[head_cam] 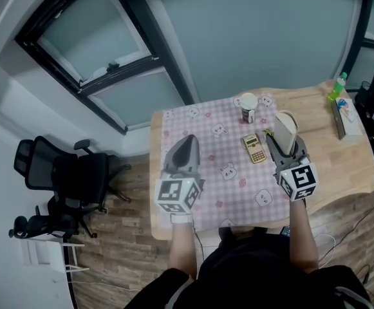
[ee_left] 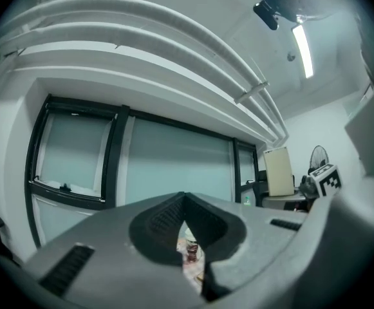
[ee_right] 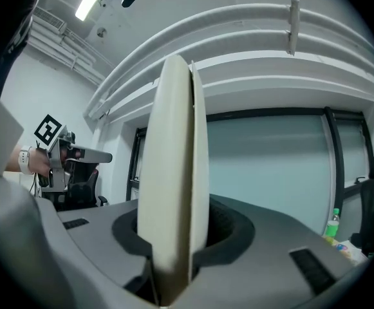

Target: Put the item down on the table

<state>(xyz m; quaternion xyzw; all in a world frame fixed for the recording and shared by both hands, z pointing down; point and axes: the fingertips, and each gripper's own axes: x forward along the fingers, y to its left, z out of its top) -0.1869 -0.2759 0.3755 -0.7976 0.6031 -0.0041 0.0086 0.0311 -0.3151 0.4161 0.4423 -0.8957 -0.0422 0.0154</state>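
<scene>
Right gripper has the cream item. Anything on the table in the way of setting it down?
Nothing visible blocks it. The cream item in the right gripper is over the table near the cloth's edge; the calculator lies close on its left, the cup beyond. The wood on its right looks bare.

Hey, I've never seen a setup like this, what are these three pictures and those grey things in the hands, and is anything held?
No robot: a person holds a two-jaw gripper in each hand. The head view looks down from a camera on their head; the other two cameras ride on the grippers, looking along the jaws. The left gripper is shut and empty. The right gripper clamps a flat cream item, held on edge. On the pink checked cloth are a cup and a yellow calculator; a green bottle and a box sit on the table's bare wood.
</scene>
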